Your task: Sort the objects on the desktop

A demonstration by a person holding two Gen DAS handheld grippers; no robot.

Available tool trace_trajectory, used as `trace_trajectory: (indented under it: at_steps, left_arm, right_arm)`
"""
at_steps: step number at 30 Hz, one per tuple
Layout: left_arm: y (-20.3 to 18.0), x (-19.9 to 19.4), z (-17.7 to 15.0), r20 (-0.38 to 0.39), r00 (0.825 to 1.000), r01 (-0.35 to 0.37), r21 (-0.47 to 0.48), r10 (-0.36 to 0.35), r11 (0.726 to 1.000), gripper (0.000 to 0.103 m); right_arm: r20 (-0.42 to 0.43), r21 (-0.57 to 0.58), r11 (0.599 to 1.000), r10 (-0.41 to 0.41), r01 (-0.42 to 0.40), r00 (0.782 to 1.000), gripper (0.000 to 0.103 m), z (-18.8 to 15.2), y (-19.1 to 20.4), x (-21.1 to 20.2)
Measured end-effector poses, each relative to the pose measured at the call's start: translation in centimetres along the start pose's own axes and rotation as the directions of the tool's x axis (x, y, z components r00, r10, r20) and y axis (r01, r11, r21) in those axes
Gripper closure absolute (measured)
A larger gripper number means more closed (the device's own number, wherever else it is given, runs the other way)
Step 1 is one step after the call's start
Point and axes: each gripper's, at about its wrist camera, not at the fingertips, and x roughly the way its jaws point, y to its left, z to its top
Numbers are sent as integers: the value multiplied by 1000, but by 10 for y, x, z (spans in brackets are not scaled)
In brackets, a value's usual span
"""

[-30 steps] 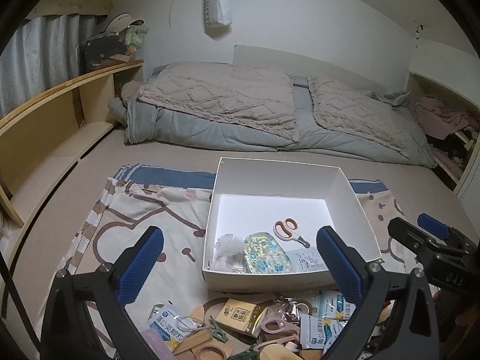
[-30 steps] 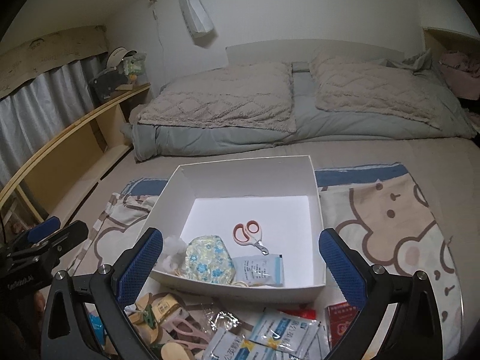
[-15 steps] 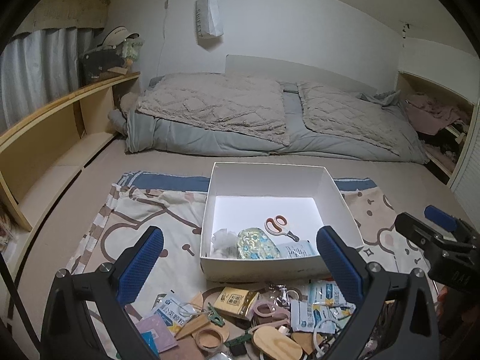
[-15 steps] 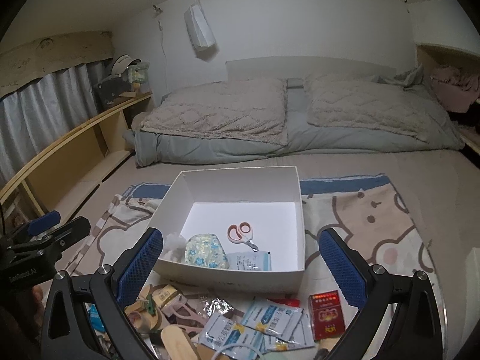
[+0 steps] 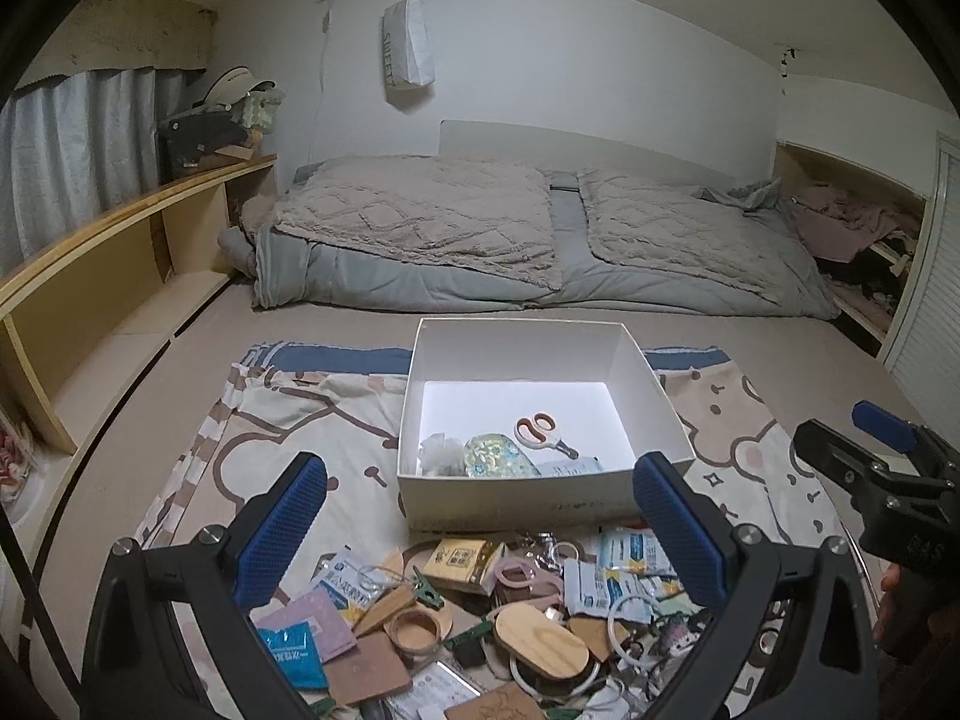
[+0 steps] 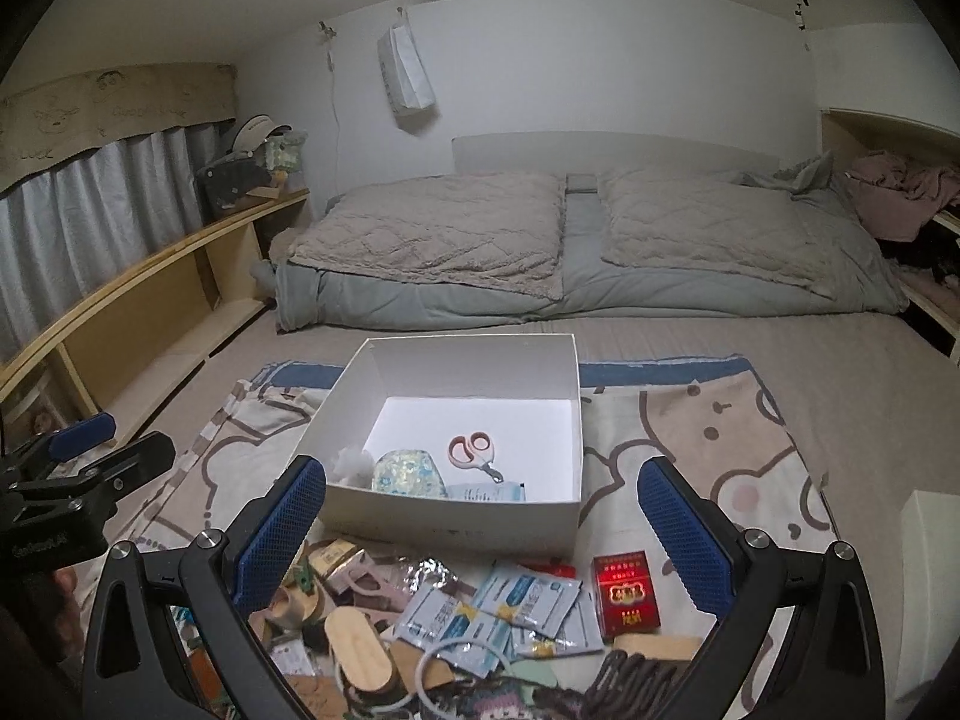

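A white cardboard box (image 5: 528, 504) (image 6: 450, 519) stands on a patterned cloth and holds pink-handled scissors (image 5: 537, 431) (image 6: 471, 450), a floral pouch (image 5: 498, 456) (image 6: 408, 471), white tissue and a sachet. In front of it lies a pile of small items: a yellow carton (image 5: 459, 561), an oval wooden piece (image 5: 543, 642) (image 6: 360, 651), blue-and-white sachets (image 6: 492, 612), a red packet (image 6: 624, 594). My left gripper (image 5: 480, 528) hangs open above the pile, holding nothing. My right gripper (image 6: 480, 531) is open and holds nothing too.
The cloth (image 5: 270, 420) lies on a beige mattress. Folded quilts (image 5: 480, 240) sit behind the box. A wooden shelf (image 5: 108, 276) runs along the left wall. A white object (image 6: 933, 588) stands at the right edge of the right wrist view.
Both grippers have pulled back and up from the box, so more of the pile in front of it shows. Both stayed open.
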Motion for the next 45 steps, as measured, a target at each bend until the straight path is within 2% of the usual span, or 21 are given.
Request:
trace_trajectory:
  at_steps: [19,34,45]
  left_arm:
    - [-1,-34,-29,9,1000,-12,32,12,999,0]
    - [2,-54,-50,17,999,-28,22,28,999,0]
    - [-5,-63,-61,12,1000,-23,51,23,998,0]
  right_arm:
    - [41,-24,999,-33,34,999,0,-35,3,-46]
    - [37,-39,997,-72,73,997,0,-55,9,-62]
    - [46,-36,993,-107,109,993,0,-65,16,-72]
